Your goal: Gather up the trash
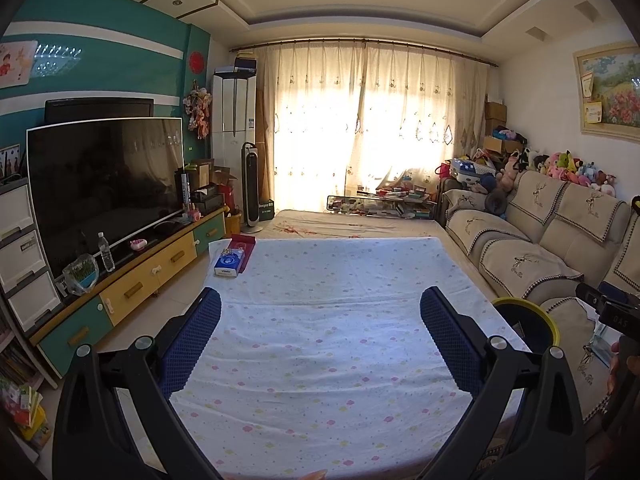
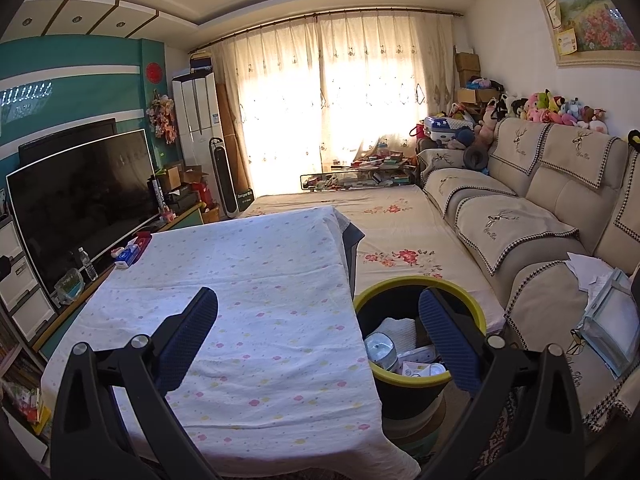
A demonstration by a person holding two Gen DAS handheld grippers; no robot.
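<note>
A black trash bin with a yellow-green rim (image 2: 400, 378) stands on a stool at the right edge of the table; it holds white wrappers and crumpled paper (image 2: 394, 340). Its rim also shows in the left wrist view (image 1: 538, 312). My right gripper (image 2: 320, 320) is open and empty, its right finger over the bin's mouth. My left gripper (image 1: 320, 320) is open and empty above the table's flowered white cloth (image 1: 320, 340). A blue tissue pack (image 1: 229, 263) on a red box (image 1: 244, 246) lies at the table's far left corner.
A TV (image 1: 104, 184) and a water bottle (image 1: 106, 252) stand on a cabinet at the left. A beige sofa (image 2: 540, 220) runs along the right, with papers and a plastic bag (image 2: 608, 320) on its near seat. A flowered mattress (image 2: 392, 216) lies behind the table.
</note>
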